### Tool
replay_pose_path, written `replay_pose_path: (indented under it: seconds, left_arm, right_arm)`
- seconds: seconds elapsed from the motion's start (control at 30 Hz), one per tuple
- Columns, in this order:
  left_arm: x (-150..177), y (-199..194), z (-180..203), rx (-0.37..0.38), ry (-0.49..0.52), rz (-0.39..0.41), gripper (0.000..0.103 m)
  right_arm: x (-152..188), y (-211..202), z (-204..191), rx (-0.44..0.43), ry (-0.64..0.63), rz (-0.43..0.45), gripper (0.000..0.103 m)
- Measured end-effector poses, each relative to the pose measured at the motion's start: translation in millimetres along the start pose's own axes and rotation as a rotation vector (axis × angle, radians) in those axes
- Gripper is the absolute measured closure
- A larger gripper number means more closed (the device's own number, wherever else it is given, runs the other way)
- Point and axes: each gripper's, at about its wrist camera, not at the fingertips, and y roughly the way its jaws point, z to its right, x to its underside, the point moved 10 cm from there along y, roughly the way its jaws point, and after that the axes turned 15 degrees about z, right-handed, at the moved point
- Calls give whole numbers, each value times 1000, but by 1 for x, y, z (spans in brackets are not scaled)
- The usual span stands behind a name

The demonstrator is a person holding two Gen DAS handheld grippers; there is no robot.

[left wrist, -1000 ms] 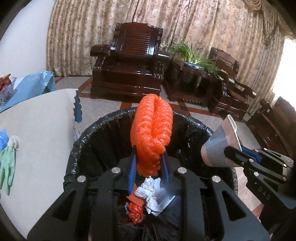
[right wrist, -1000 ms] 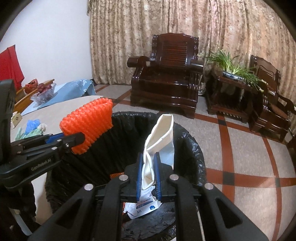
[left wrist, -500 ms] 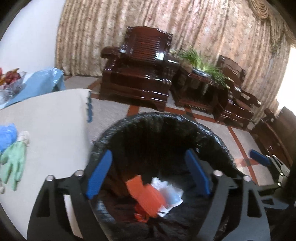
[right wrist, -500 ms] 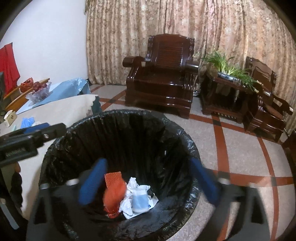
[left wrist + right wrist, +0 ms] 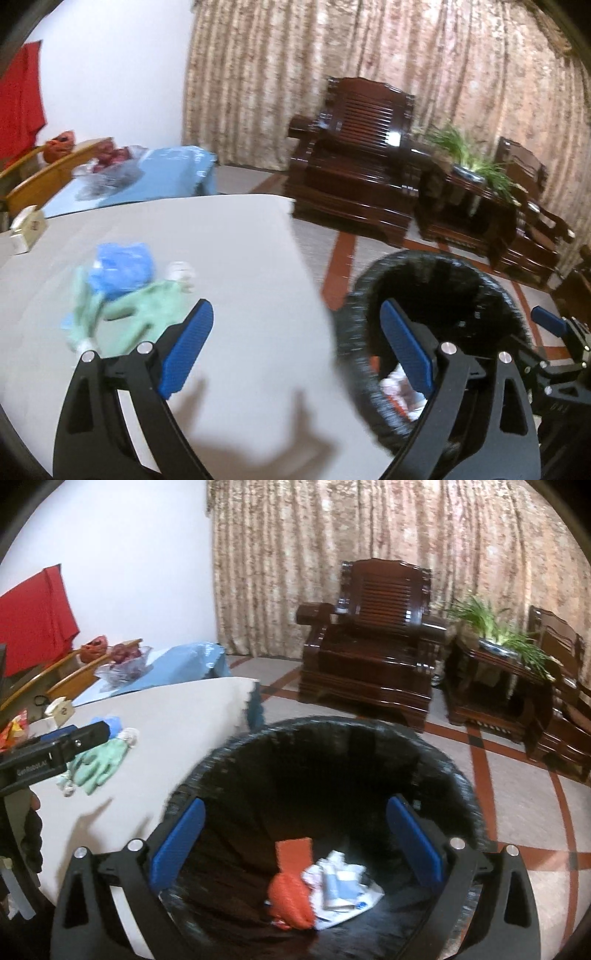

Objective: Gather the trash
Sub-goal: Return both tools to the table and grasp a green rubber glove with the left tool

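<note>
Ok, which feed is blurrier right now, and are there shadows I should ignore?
Left wrist view: heavy motion smear on the green glove and bin; the left tongs cast a forked shadow on the table. Right wrist view: sharper, trash in the bin readable, rim slightly smeared; a small shadow beside the glove.

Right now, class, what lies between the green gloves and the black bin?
Only bare tabletop between green gloves and black bin, clearest in the right wrist view.
</note>
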Motion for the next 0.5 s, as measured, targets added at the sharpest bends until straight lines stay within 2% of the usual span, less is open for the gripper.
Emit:
replay_pose_path:
  seconds: [0.2,0.5]
  left_arm:
    - [-3,-20,-59,-96,11,20,14]
    - [-5,-34,-144,-234,-36,27,14]
  right_arm:
    - [-10,17,-52,-77,-22,7,6]
    - [-22,41,-125,-180,-55,25,6]
